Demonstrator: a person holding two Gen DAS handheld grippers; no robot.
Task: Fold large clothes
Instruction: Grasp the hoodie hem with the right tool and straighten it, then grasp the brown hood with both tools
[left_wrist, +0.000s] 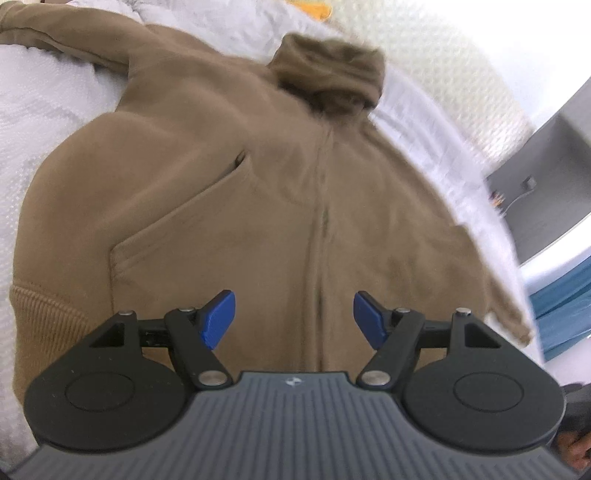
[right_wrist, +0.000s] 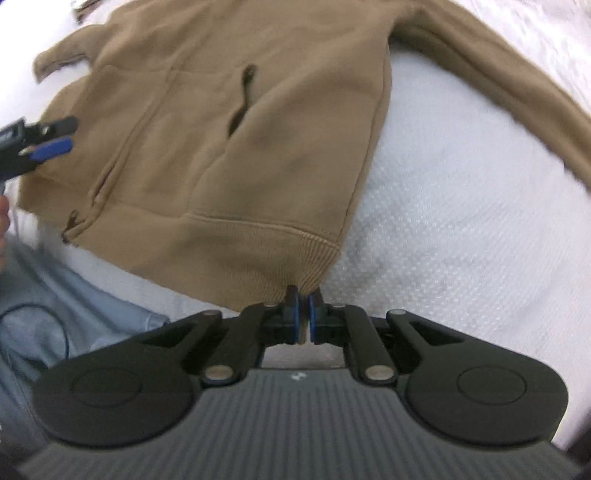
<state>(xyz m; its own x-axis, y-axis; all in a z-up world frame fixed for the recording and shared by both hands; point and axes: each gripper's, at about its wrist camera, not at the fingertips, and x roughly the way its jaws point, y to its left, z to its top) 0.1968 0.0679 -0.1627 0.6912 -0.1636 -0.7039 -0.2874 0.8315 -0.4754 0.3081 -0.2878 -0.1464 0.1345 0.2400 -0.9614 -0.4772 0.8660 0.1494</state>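
My right tongs (right_wrist: 303, 314) grip the tan hoodie (right_wrist: 236, 147) at its ribbed hem corner (right_wrist: 314, 275); left tongs (left_wrist: 294, 319) (blue pads spread) hover released above it.

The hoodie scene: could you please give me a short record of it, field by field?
garment: brown hoodie, spread front-up, zipped
surface: white bedding
hood: bunched at the far end
left gripper: jaws open, above the lower front, holding nothing
right gripper: jaws shut on the ribbed hem corner
fold: not started
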